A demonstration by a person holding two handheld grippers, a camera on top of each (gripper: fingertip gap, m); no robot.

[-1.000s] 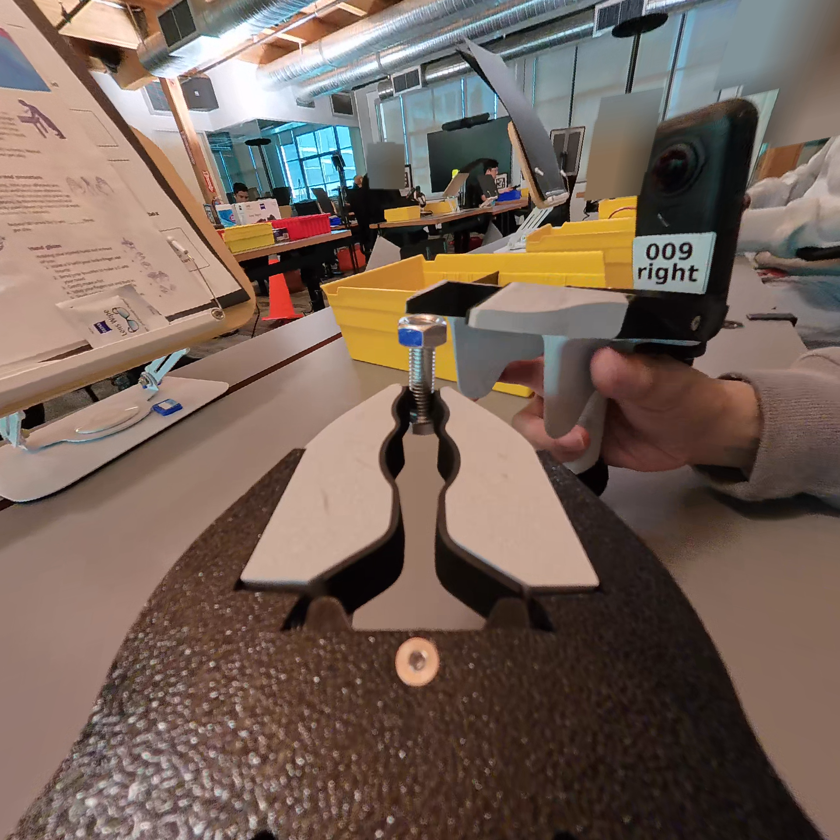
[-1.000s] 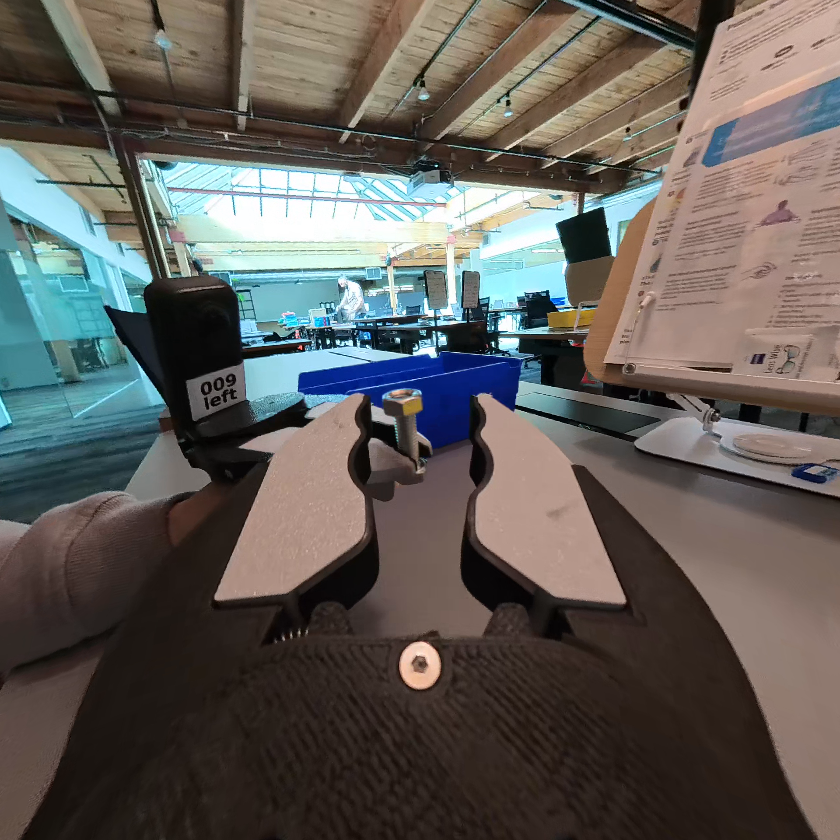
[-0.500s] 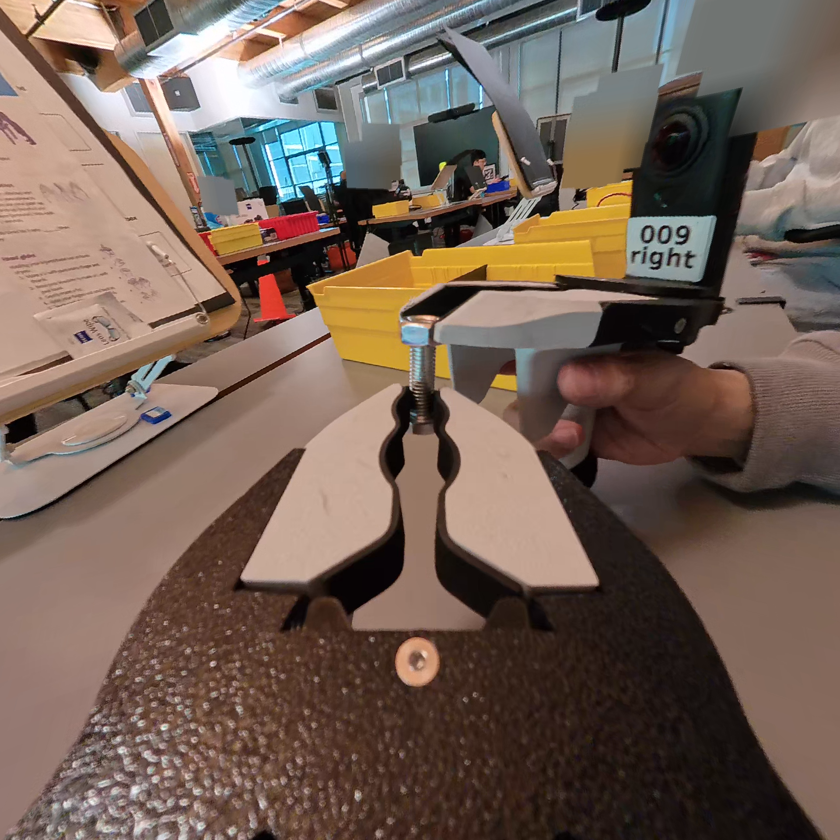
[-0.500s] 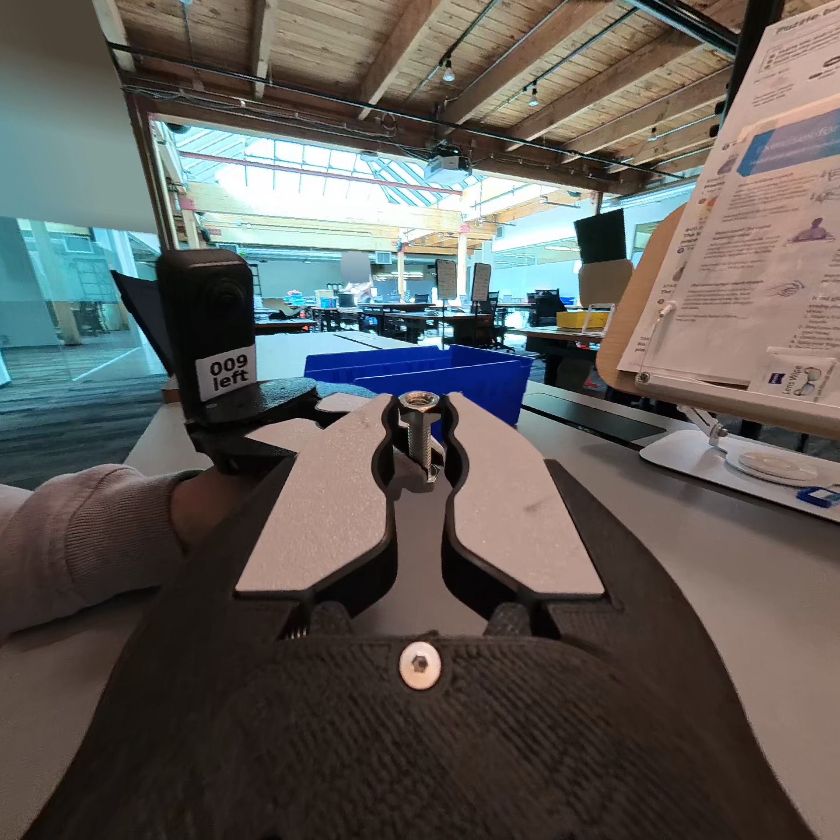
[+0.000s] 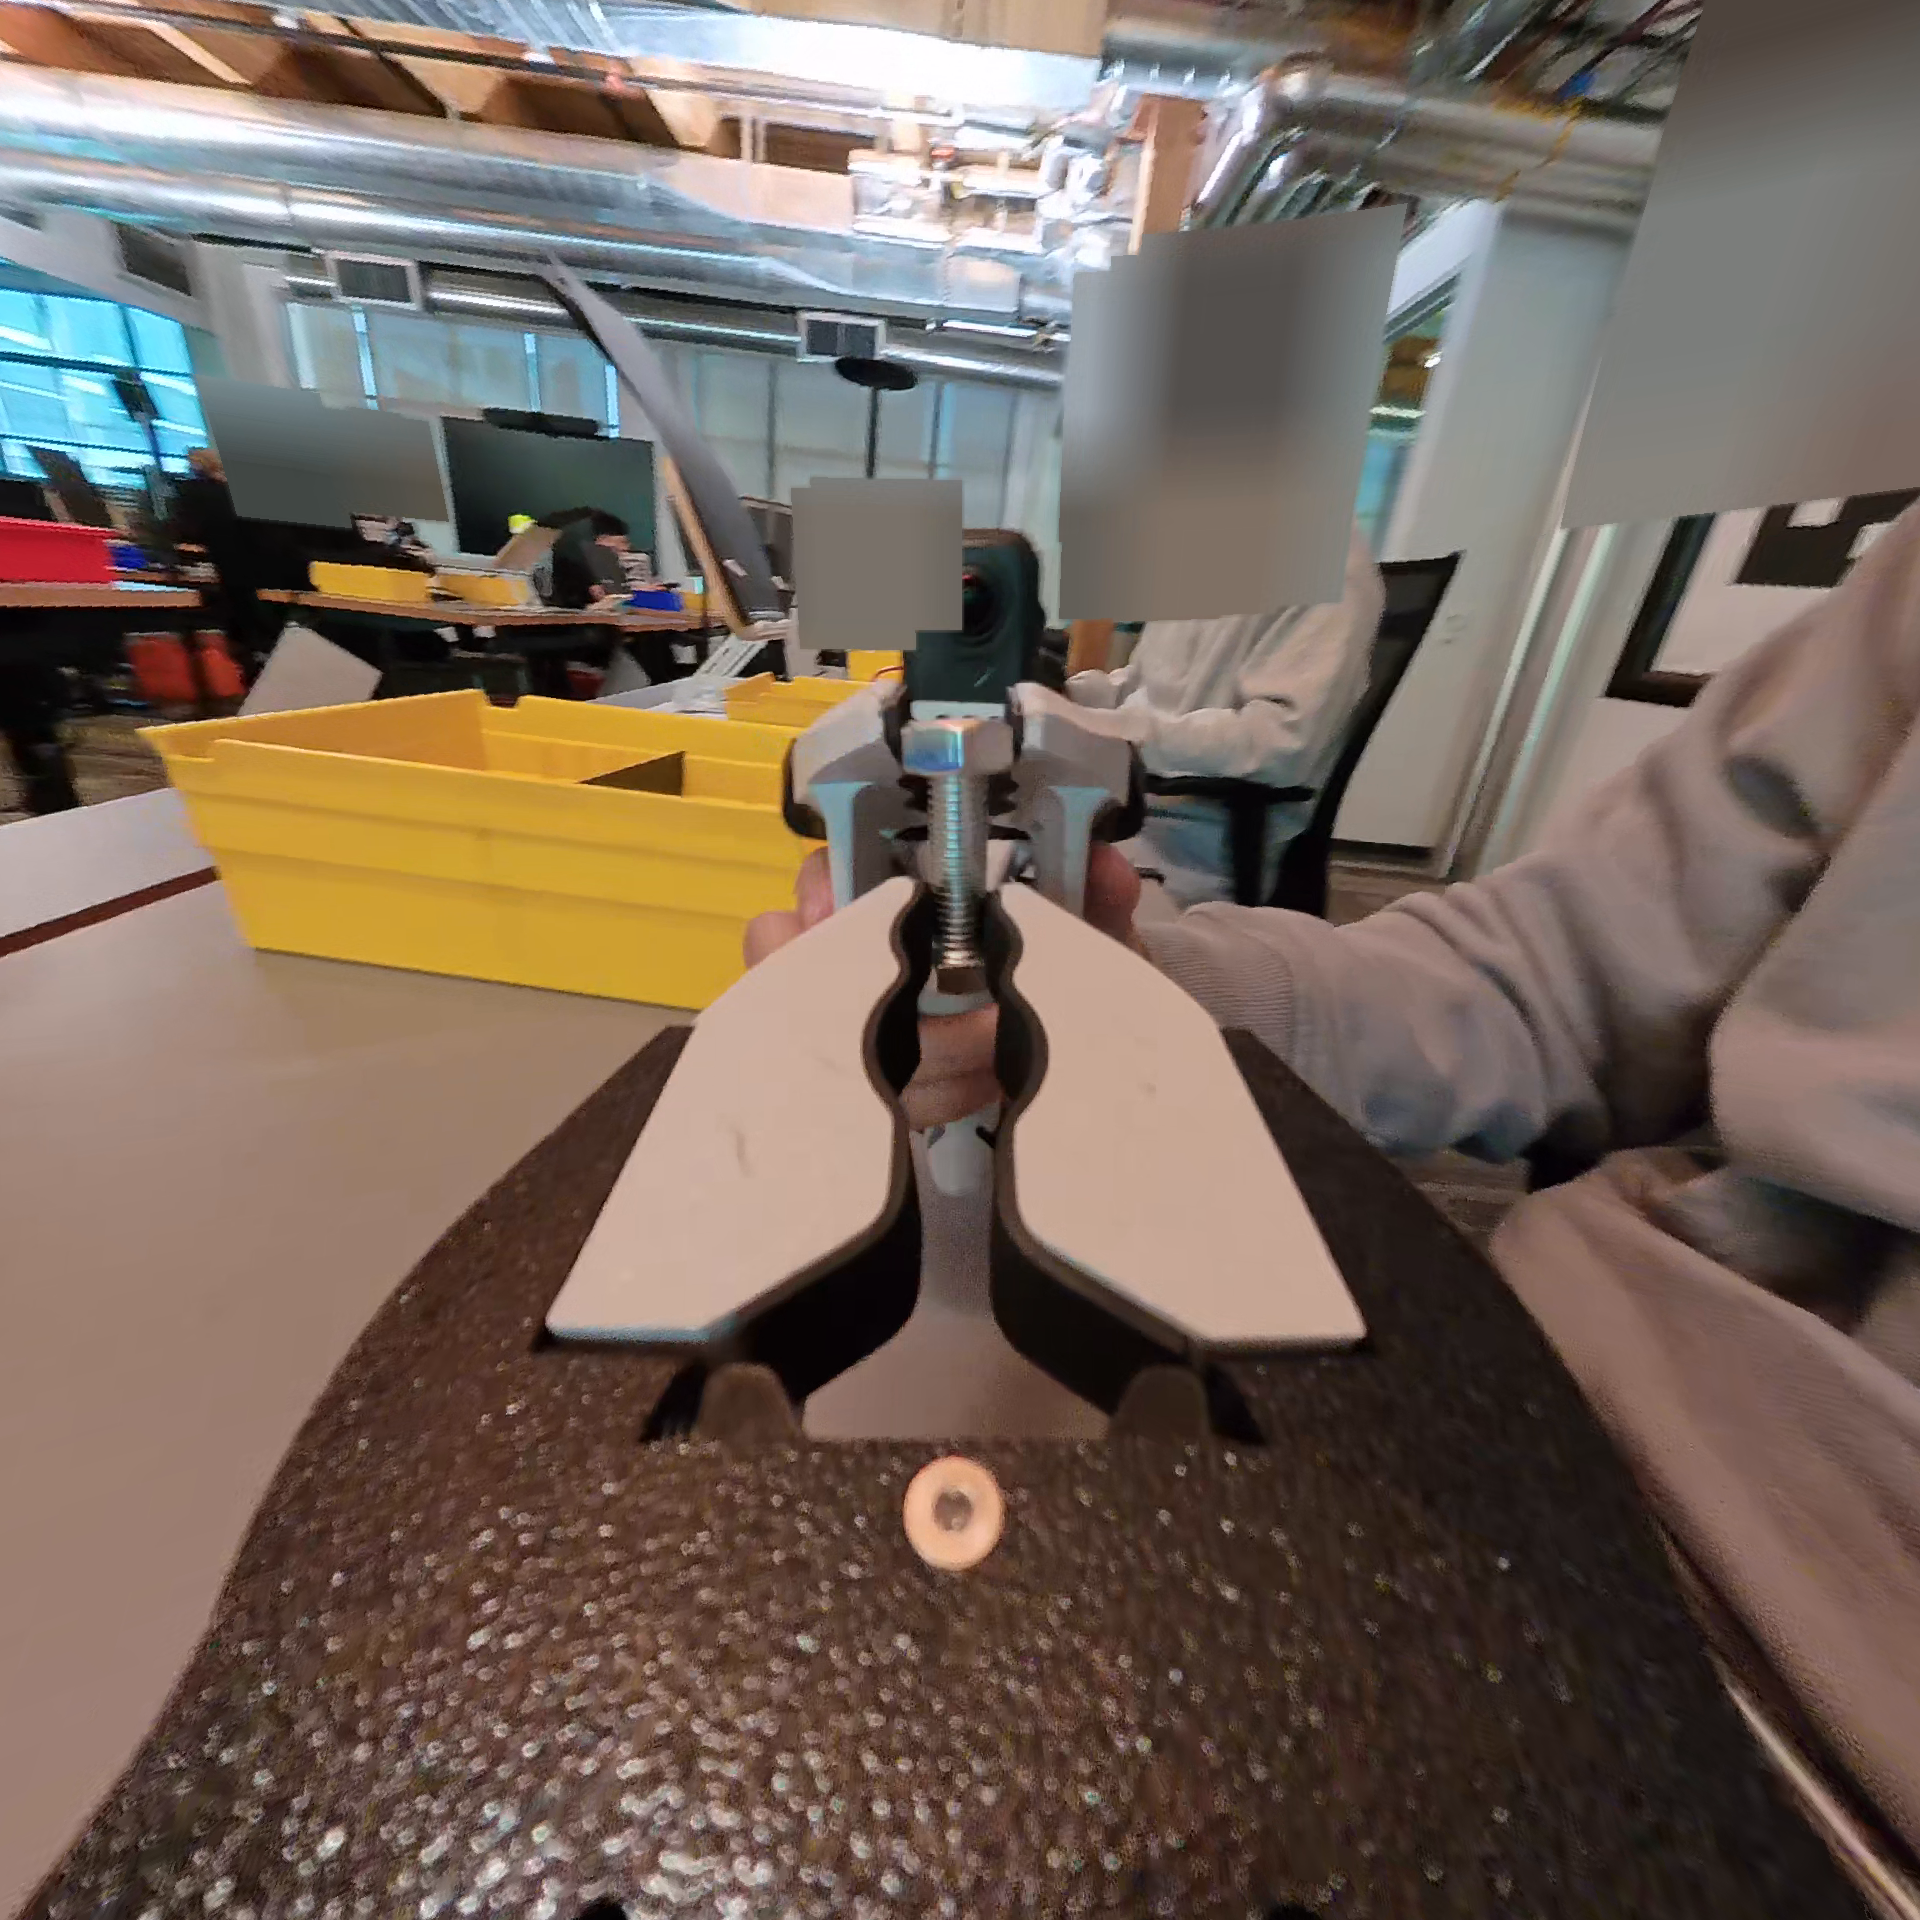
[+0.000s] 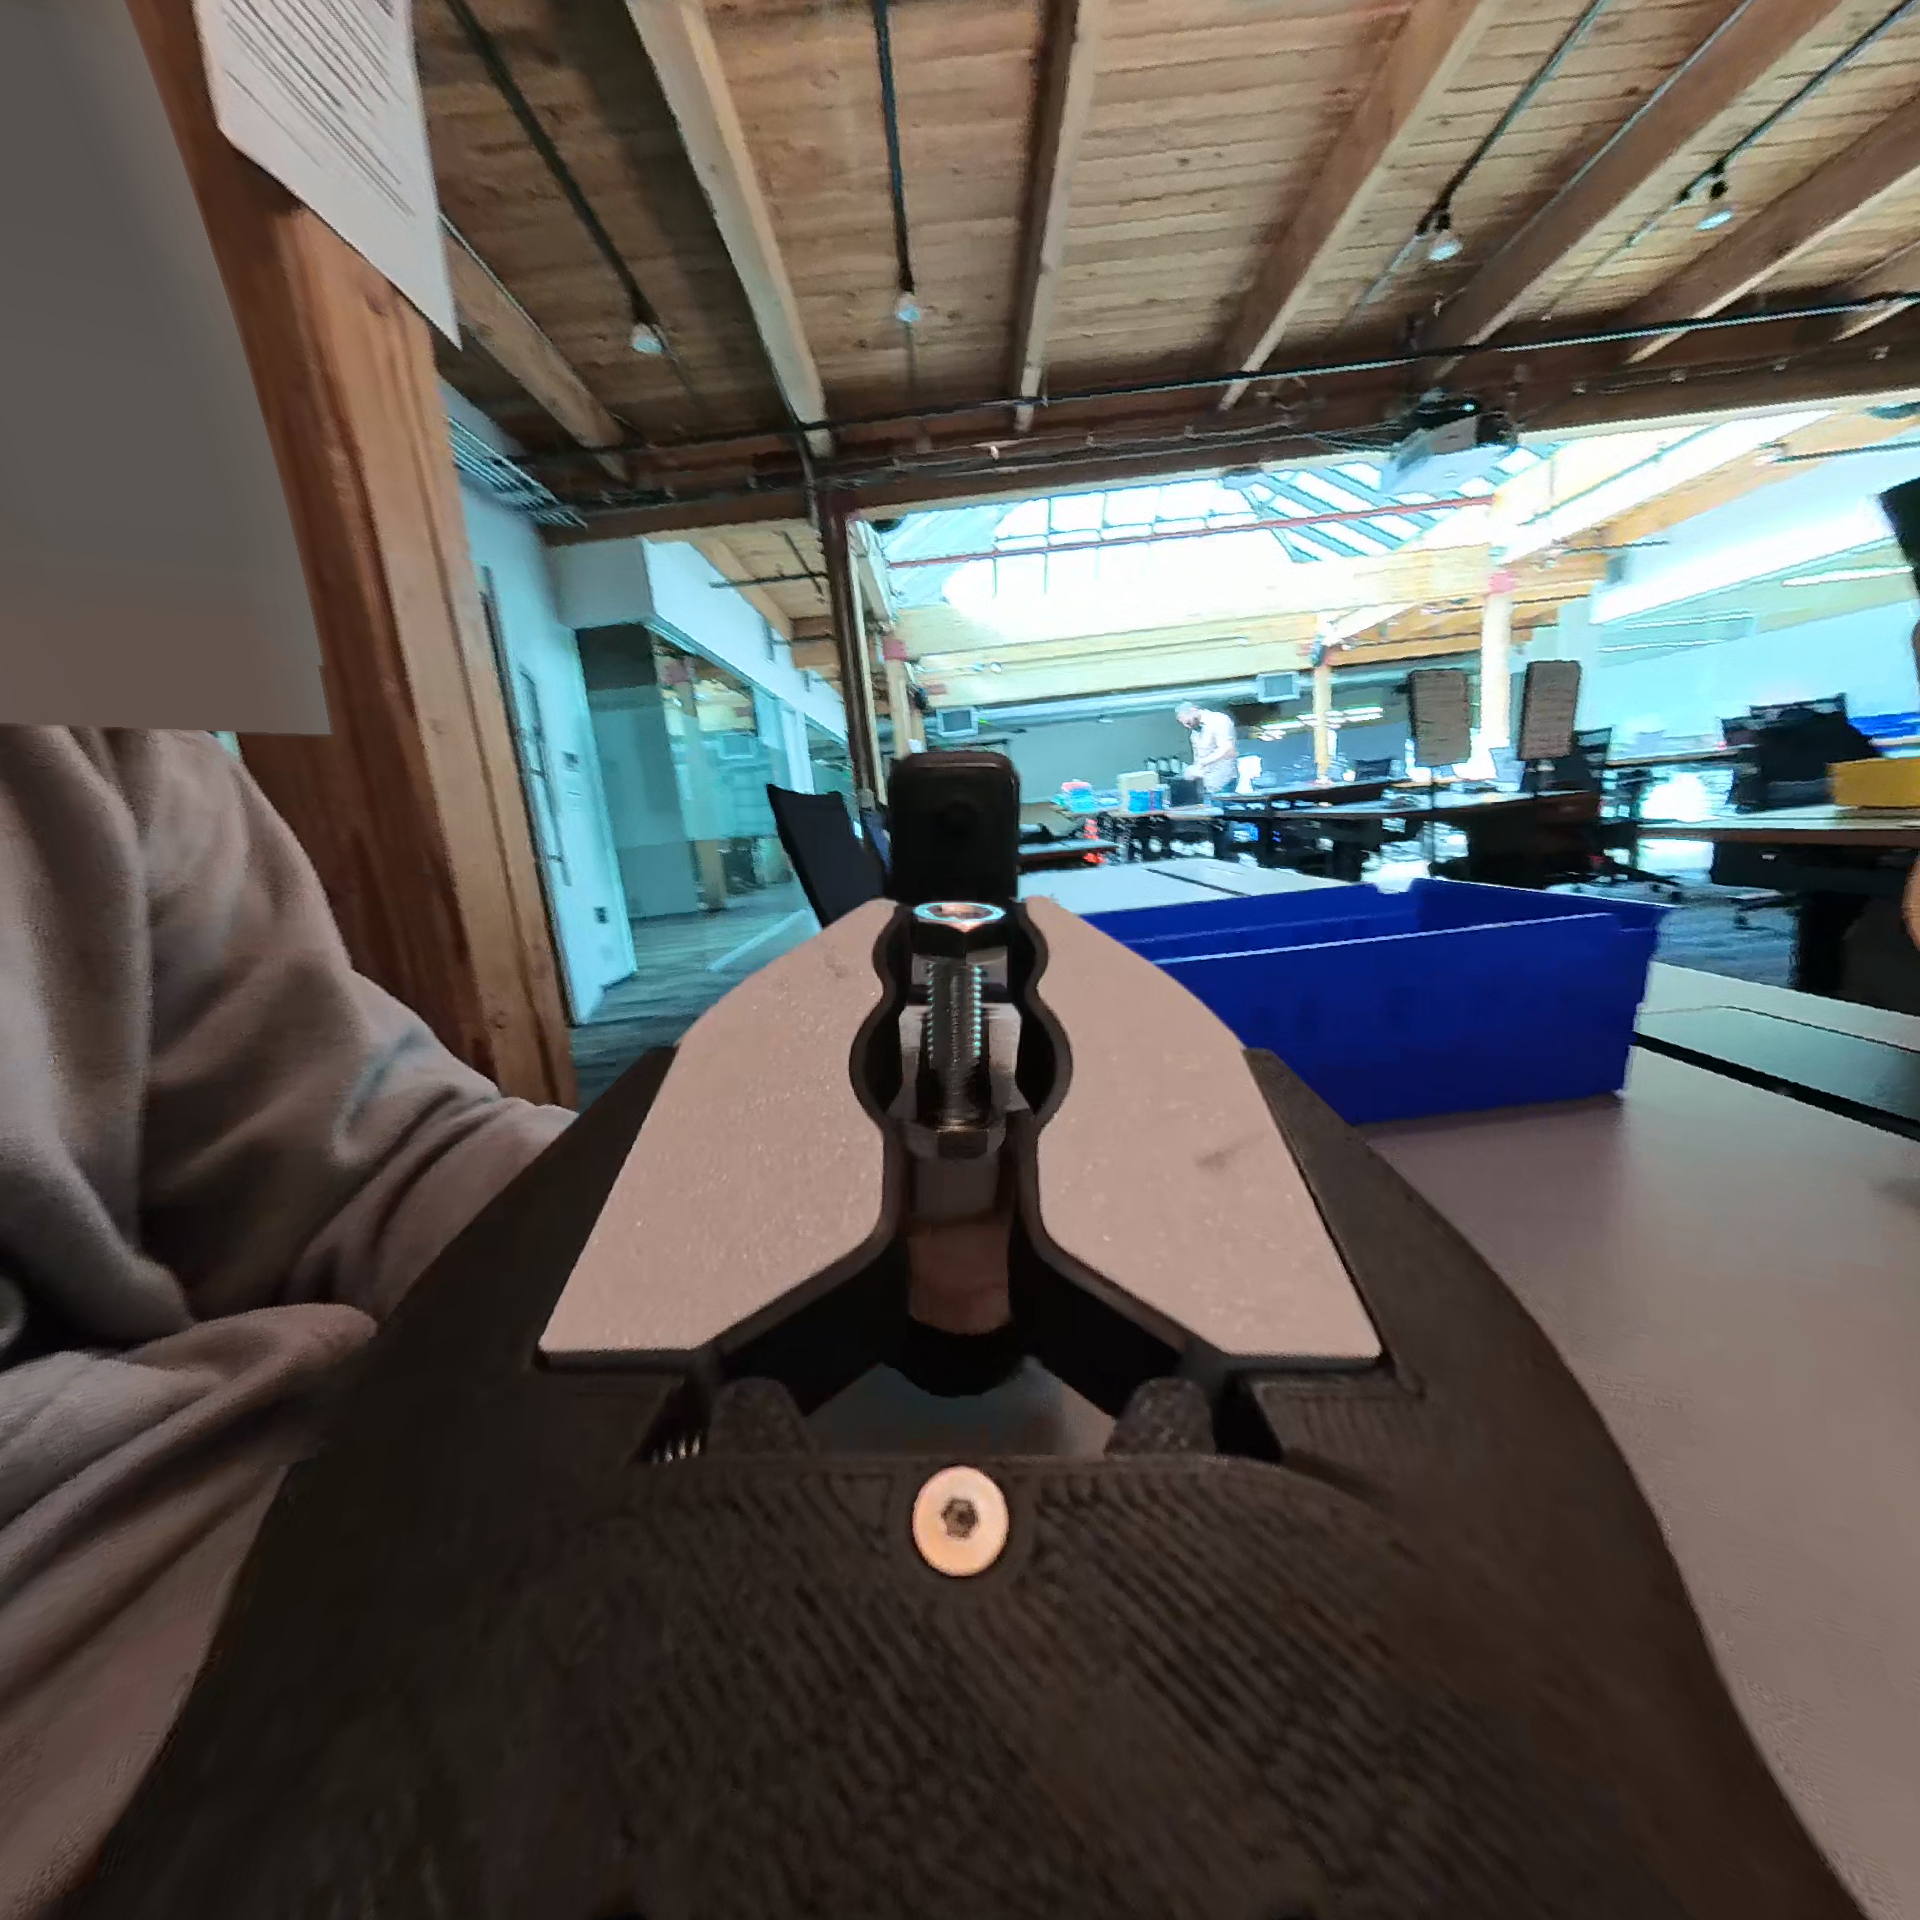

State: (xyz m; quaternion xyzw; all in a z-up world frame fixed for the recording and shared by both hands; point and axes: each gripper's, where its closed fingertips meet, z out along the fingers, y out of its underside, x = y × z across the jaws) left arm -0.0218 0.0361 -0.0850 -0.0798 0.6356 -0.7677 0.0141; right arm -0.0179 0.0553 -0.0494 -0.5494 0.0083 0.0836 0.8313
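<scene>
A silver bolt [image 5: 954, 862] stands upright in the air between the two grippers, above the grey table [image 5: 208, 1091]. My left gripper [image 5: 956, 920] is shut on the lower part of its threaded shank. My right gripper [image 6: 958, 930] faces the left one head-on and is shut on the hex nut [image 6: 958, 920] at the bolt's top. The nut also shows in the left wrist view [image 5: 956, 746], clamped between the right gripper's fingers [image 5: 852, 790]. The bolt's threads [image 6: 956, 1023] hang below the nut in the right wrist view.
A yellow divided bin [image 5: 468, 831] stands on the table behind the bolt on the left. A blue bin [image 6: 1403, 997] stands at the right in the right wrist view. A wooden post [image 6: 395, 727] and the holder's grey sleeve [image 5: 1558, 987] are close by. My left and right fingertips are right by each other.
The right jaws closed onto the nut at the bolt's top. Then the two grippers swung about the bolt, from side-on to facing each other. The left kept its hold on the shank.
</scene>
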